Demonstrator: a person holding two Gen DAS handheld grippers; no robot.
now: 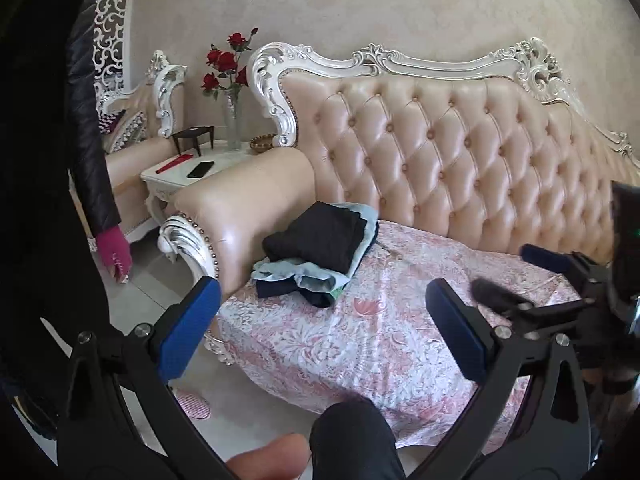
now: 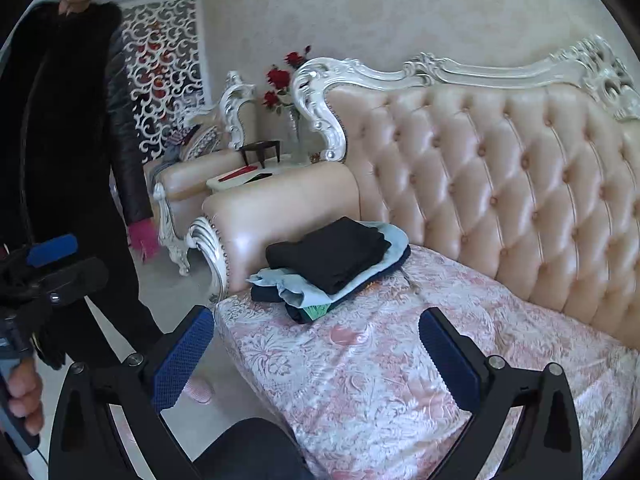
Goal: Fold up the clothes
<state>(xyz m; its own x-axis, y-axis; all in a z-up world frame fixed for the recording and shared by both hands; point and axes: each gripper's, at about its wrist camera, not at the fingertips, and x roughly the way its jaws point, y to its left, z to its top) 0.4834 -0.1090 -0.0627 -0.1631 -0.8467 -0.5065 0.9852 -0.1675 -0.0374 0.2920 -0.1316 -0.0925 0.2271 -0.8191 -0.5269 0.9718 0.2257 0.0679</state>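
Observation:
A stack of folded clothes (image 1: 316, 252) lies on the sofa seat by the left armrest, with a black garment (image 1: 316, 240) on top of a light blue one (image 1: 304, 276) and dark blue pieces beneath. It also shows in the right wrist view (image 2: 328, 264). My left gripper (image 1: 320, 320) is open and empty, held above the seat in front of the stack. My right gripper (image 2: 316, 344) is open and empty too, at a similar distance. The right gripper also shows at the right edge of the left wrist view (image 1: 560, 280).
The sofa seat has a pink floral cover (image 1: 380, 340); the tufted pink backrest (image 1: 460, 152) rises behind. A white side table (image 1: 192, 172) holds a phone, a red item and a vase of roses (image 1: 232, 76). A person in black (image 2: 68, 128) stands at the left.

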